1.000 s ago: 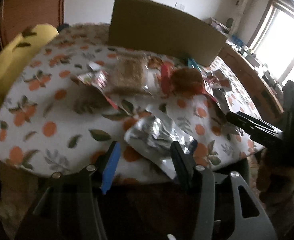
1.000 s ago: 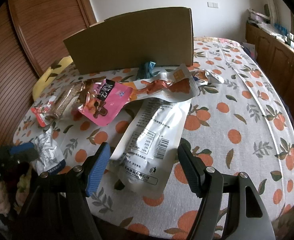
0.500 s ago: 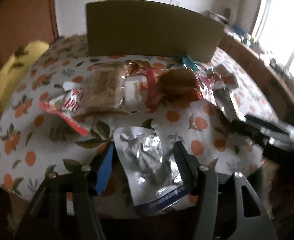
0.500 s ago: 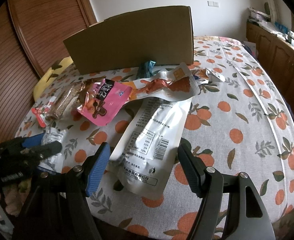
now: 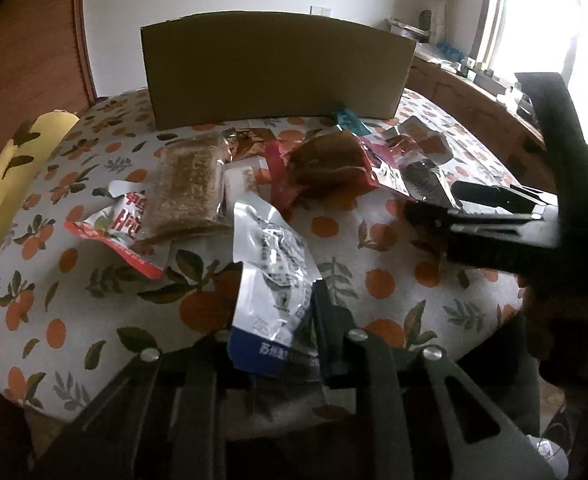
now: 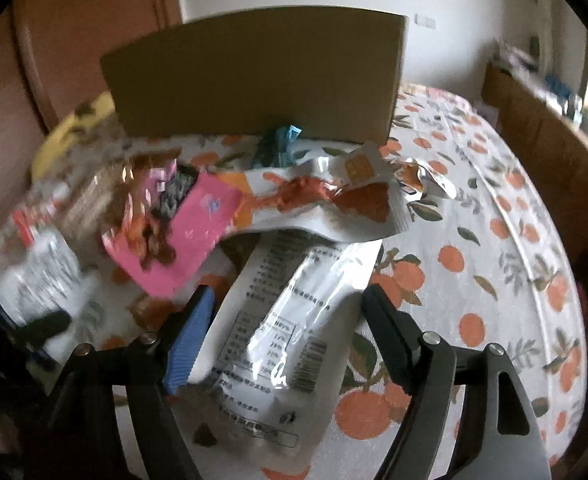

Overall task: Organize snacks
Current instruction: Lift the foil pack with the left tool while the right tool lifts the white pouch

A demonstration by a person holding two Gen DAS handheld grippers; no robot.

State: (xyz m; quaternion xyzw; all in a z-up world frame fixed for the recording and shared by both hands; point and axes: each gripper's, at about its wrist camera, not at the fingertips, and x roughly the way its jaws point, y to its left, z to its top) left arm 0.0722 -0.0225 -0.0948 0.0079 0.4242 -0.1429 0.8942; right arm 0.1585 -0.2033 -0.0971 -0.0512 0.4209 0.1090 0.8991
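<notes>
Left tool (image 5: 278, 312) closed since on silver pouch (image 5: 274, 264), Chinese print unreadable

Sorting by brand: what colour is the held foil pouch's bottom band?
Blue, on the silver foil pouch; left wrist view.

Spread wide around white packet (image 6: 290, 320); pink packet (image 6: 182, 236) ahead to the left, cardboard box (image 6: 254, 80) far ahead.

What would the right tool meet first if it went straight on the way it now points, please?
Most likely the white pouch, which already lies between the open right tool's fingers; beyond it sit the orange-printed bag and the cardboard box. Depth is hard to judge.
</notes>
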